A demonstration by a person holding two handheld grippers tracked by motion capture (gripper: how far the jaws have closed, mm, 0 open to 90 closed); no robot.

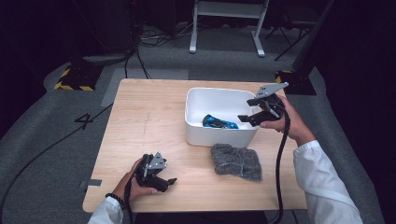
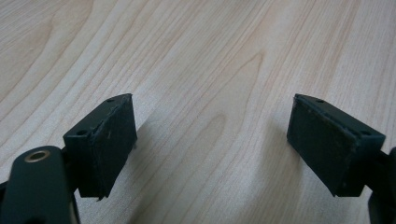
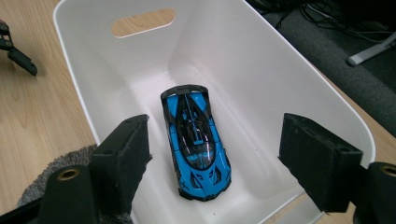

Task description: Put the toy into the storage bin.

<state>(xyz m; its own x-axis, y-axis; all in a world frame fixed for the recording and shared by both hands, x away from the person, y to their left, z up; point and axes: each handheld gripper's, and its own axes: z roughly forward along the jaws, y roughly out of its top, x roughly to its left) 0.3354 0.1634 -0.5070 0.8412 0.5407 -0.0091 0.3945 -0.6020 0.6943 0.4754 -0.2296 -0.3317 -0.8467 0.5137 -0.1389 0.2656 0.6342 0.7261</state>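
Note:
A blue and black toy car [image 3: 196, 142] lies on the floor of a white plastic bin [image 1: 196, 123]; from above the car [image 1: 218, 122] shows near the bin's front wall. My right gripper [image 1: 250, 110] hangs open over the bin's right end, jaws wide apart above the car and holding nothing; in its own view the gripper [image 3: 215, 161] frames the car. My left gripper [image 1: 163, 179] rests low near the table's front left, open and empty. In the left gripper view its pads [image 2: 109, 140] stand wide over bare wood.
A grey fuzzy cloth [image 1: 236, 161] lies on the wooden table [image 1: 144, 116] just in front of the bin. The bin wall has an oval handle slot [image 3: 142, 22]. Beyond the table are grey carpet, cables and a white frame's legs [image 1: 226, 23].

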